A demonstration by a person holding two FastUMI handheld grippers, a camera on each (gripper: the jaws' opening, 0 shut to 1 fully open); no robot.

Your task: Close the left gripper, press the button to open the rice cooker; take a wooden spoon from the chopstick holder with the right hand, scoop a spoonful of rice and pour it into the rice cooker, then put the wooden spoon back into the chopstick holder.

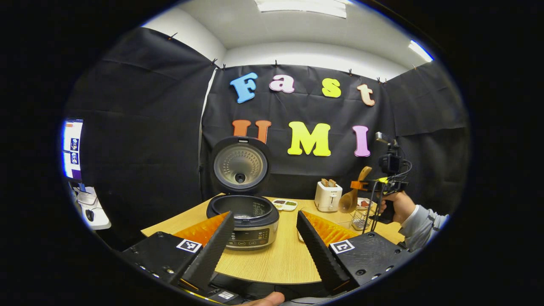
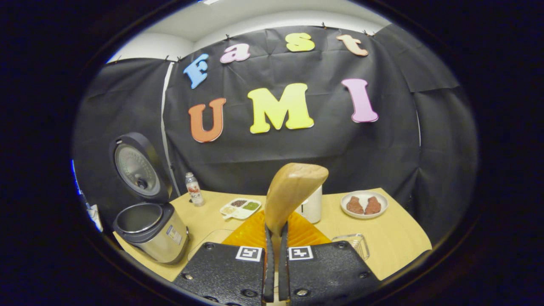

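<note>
Both grippers differ — the left gripper (image 1: 263,238) hangs wide open and empty before the open rice cooker (image 1: 244,223), the right gripper (image 2: 276,255) pinches the wooden spoon (image 2: 293,191) by its handle — which may twist, spilling scooped rice.

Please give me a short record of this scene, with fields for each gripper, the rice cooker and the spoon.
left gripper: open, holds nothing
right gripper: shut on wooden spoon
wooden spoon: bowl end up, above table
rice cooker: lid open, upright
table: toaster, plate
</note>
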